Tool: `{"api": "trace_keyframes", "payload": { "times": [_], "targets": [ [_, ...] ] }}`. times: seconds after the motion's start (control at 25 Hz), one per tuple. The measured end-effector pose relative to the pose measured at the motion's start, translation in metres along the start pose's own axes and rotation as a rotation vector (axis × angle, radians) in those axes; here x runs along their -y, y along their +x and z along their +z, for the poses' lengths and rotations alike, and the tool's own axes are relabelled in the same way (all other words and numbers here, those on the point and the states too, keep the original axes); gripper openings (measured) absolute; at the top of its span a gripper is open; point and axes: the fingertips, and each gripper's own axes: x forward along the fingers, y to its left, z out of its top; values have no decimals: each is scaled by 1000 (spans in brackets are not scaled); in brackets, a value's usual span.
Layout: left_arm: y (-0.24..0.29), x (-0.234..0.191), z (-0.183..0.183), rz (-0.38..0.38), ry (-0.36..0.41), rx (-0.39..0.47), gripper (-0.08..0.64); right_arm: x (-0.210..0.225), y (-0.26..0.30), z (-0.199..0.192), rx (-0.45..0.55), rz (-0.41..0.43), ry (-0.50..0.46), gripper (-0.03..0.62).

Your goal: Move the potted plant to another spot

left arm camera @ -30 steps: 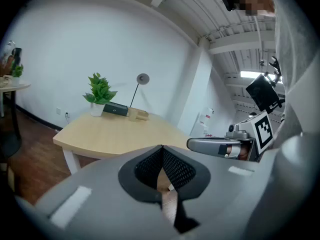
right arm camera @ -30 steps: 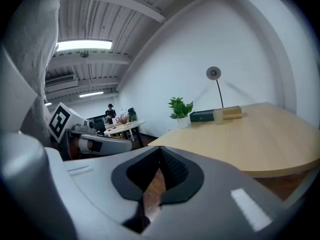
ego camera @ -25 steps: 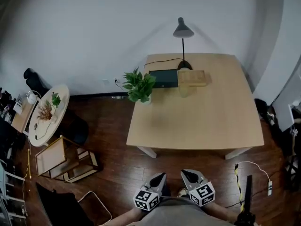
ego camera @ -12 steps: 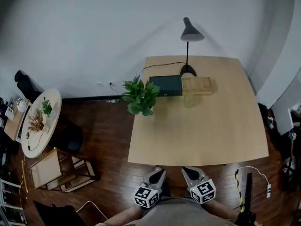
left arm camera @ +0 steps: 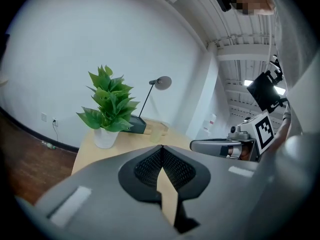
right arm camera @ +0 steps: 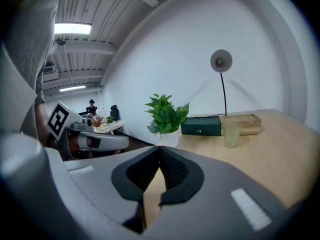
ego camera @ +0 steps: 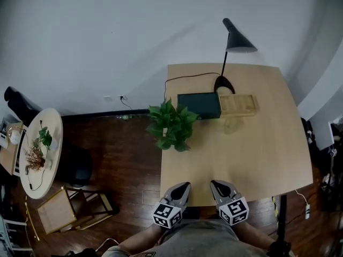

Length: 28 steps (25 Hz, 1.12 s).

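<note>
A leafy green potted plant point(ego camera: 172, 125) in a white pot point(left arm camera: 105, 138) stands at the left edge of the light wooden table point(ego camera: 257, 154); it also shows in the right gripper view as the plant point(right arm camera: 166, 115). My left gripper point(ego camera: 184, 186) and right gripper point(ego camera: 215, 184) hover side by side at the table's near edge, well short of the plant. Both are shut with nothing between the jaws. The left gripper point(left arm camera: 161, 146) and the right gripper point(right arm camera: 160, 148) each point toward the table.
On the table's far part are a dark green box point(ego camera: 199, 105), a wooden tray point(ego camera: 238, 104), a translucent cup point(ego camera: 232, 125) and a black desk lamp point(ego camera: 230, 58). A round side table point(ego camera: 29, 170) and wooden frames point(ego camera: 64, 210) stand on the dark floor at left.
The person has walked up to the table: both grippers moved from over the floor to the table's near edge, and the plant and table appear closer. Jaws stayed shut.
</note>
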Motion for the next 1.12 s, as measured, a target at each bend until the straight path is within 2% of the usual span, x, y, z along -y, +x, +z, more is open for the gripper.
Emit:
{"api": "trace_keyframes", "payload": {
  "times": [0.24,0.48,0.64,0.84,1.12],
  "targets": [
    [9,-36,8,11,-9,-15,0,4,35,13,4,-12,-7,6],
    [22,-60,8,73,-23,-25,0,27,59,15,-20,7,-20,6],
    [27,-80,6,138,-21,-30,0,41,78,17,-39,42,-53,6],
    [40,-111,7,201,23,-47,0,57,113,15,-70,92,-99,6],
    [56,-153,-4,269,58,-80,0,64,160,9,-103,197,-175,12]
  ]
}}
